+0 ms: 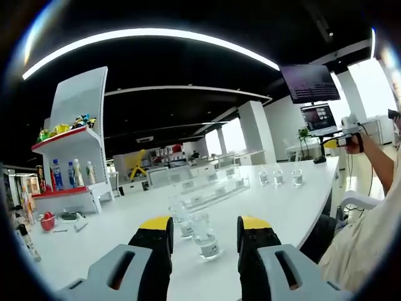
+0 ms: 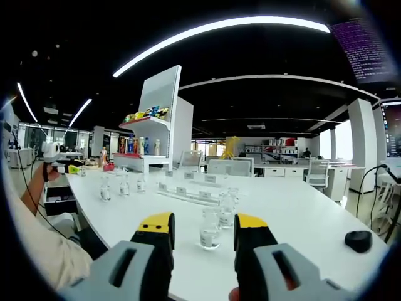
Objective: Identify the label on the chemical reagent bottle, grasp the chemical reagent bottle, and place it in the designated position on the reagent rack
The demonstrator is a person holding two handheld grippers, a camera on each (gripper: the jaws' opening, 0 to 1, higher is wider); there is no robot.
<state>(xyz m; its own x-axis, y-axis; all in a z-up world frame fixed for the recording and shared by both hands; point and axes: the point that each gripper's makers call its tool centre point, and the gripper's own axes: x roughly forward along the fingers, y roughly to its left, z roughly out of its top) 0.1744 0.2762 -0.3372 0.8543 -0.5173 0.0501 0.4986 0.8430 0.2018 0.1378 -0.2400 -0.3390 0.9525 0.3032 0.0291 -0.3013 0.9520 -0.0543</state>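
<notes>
Jaws on the left gripper [image 1: 204, 233] are spread apart with nothing held, likewise on the right gripper [image 2: 204, 231]; each pair is lined up on a small clear reagent bottle [image 1: 205, 236] standing upright on the white desk [image 1: 276, 200], seen between the yellow tips but not touched. In the right gripper view a nearest bottle [image 2: 209, 230] is framed the same way, with a second bottle [image 2: 226, 209] just behind it. Bottle labels are too small to be read, so identification is judged not yet done. A clear acrylic reagent rack [image 1: 210, 188] with white tags along its front is laid lengthwise beyond the bottles, presumably so slots can be matched to labels. Three more bottles [image 1: 278, 177] are lined up near the far desk edge, well apart from the rack. A person's hand [image 1: 366, 141] holding a device is seen at the desk end. A white display shelf [image 1: 75, 147] with drink bottles and a black mouse-like object [image 2: 358, 241] are judged unrelated.
</notes>
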